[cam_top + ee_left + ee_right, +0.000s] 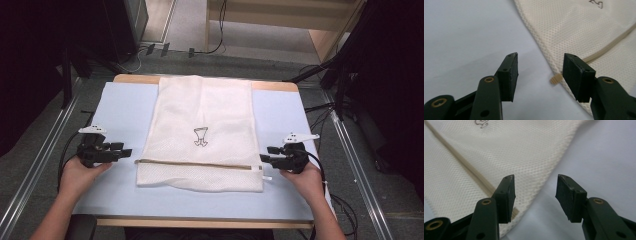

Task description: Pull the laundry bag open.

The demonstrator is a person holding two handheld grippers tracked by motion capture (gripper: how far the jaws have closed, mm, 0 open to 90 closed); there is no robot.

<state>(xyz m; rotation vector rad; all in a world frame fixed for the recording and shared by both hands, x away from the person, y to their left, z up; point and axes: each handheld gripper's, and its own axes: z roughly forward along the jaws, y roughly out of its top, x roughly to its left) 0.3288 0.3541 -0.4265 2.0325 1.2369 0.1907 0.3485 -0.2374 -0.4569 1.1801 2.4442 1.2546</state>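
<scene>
Mesh laundry bag (200, 135) lies flat, near end folded over at the zipper (195, 164), both left gripper (125, 152) and right gripper (266, 154) released beside its edges; more folds likely left.

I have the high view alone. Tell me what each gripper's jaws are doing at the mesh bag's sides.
Observer: The left gripper stands open with nothing between its jaws; the beige zipper end of the mesh bag pokes out just ahead of them.
Operator: Report the right one.
Observer: The right gripper is open too; the bag's edge runs under its jaws, with no pad pressing on it.
Operator: Describe the fabric up close.
Observer: It is a fine cream mesh with a stitched border, lying flat on the pale blue table cover.
</scene>
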